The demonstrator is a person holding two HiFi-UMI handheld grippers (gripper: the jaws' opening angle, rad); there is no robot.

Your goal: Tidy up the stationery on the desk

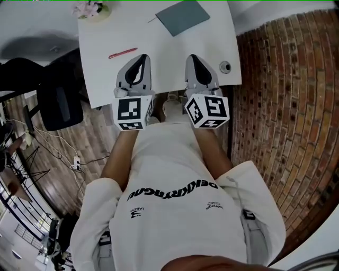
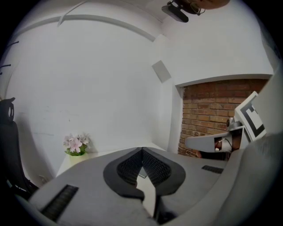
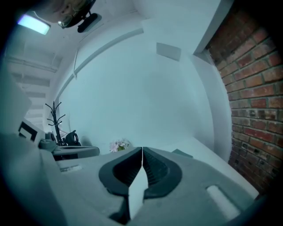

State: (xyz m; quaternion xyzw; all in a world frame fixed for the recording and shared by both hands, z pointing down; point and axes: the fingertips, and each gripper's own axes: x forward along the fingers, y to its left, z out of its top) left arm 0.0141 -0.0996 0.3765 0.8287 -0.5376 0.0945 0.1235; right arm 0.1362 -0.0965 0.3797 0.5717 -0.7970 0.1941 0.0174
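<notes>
On the white desk (image 1: pixel 164 47) a red pen (image 1: pixel 123 53) lies left of the middle, and a dark teal notebook (image 1: pixel 183 16) lies at the far side. The notebook's corner (image 3: pixel 182 153) also shows in the right gripper view. My left gripper (image 1: pixel 139 58) hovers over the desk's near edge just right of the pen, shut with nothing in it (image 2: pixel 142 151). My right gripper (image 1: pixel 194 58) is level with it to the right, also shut and empty (image 3: pixel 142 151). Neither touches any stationery.
A small pot of pink flowers (image 1: pixel 91 9) stands at the desk's far left corner. A small round grey fitting (image 1: pixel 225 66) sits near the desk's right edge. A black office chair (image 1: pixel 55 95) stands left of the desk, and a brick wall (image 1: pixel 286 95) runs along the right.
</notes>
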